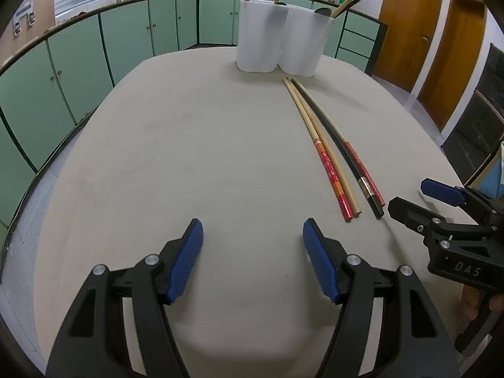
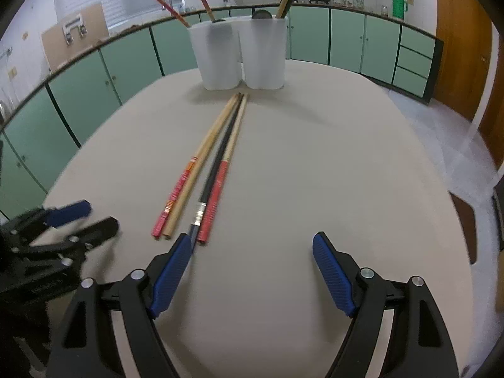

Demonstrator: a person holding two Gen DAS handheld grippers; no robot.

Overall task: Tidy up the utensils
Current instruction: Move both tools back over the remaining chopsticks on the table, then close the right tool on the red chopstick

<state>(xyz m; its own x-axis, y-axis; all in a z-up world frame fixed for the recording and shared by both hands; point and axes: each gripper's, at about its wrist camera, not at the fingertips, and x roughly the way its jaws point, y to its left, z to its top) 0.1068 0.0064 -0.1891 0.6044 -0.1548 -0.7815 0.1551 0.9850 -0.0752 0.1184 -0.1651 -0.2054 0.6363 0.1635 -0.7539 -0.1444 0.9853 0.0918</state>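
Several chopsticks lie side by side on the beige table (image 1: 189, 145): a red-patterned one (image 1: 327, 163), a plain wooden one (image 1: 338, 173), a black one (image 1: 352, 170) and a red-handled one (image 2: 214, 195). They point at a white double holder (image 1: 283, 41), also seen in the right wrist view (image 2: 242, 56), which holds more chopsticks. My left gripper (image 1: 253, 252) is open and empty, left of the chopsticks. My right gripper (image 2: 252, 271) is open; its left fingertip (image 2: 176, 264) is at the near ends of the black chopstick (image 2: 217, 163).
Green cabinets (image 1: 132, 41) curve around behind the table. Wooden doors (image 1: 409, 25) stand at the right. Dark chairs (image 1: 478, 119) are by the table's right edge. The right gripper shows in the left wrist view (image 1: 409, 201), and the left gripper in the right wrist view (image 2: 91, 217).
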